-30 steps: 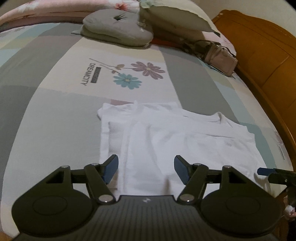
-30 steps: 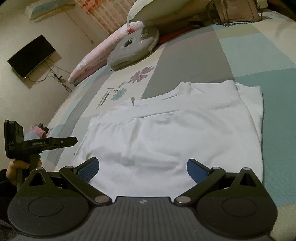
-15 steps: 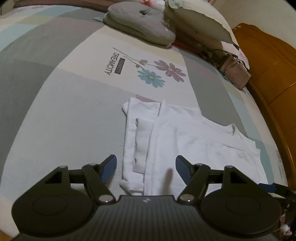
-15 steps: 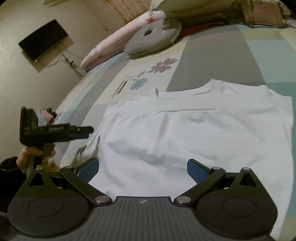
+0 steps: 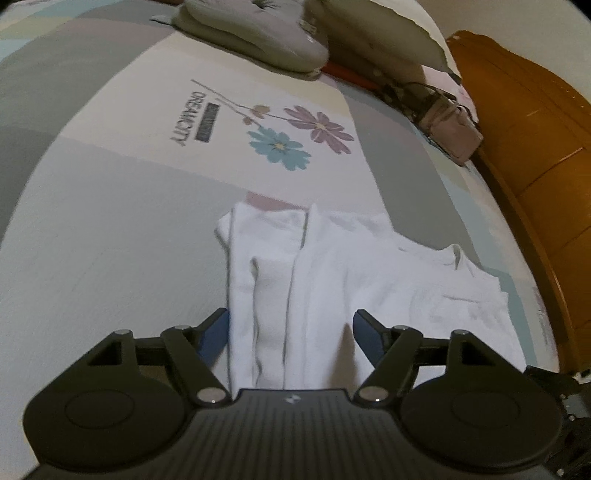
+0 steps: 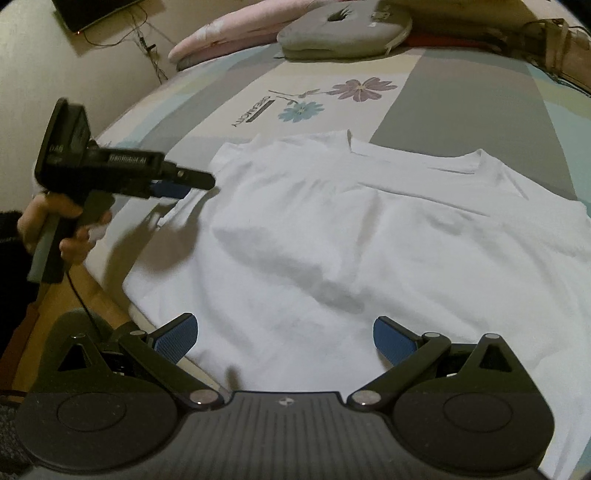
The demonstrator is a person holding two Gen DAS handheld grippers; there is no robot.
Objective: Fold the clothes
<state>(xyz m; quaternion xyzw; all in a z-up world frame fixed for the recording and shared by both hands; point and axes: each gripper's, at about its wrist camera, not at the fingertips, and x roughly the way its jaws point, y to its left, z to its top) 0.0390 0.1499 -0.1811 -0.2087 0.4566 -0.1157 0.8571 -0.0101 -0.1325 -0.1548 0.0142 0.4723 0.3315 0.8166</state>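
Lying flat on the bedspread (image 6: 461, 88): a white shirt (image 6: 369, 236).

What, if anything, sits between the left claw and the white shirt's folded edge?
Nothing visible. The left claw is opening, pads clear of cloth, right over the white shirt and its folded sleeve strip. The grey cushion and pink bag lie far up the bedspread.
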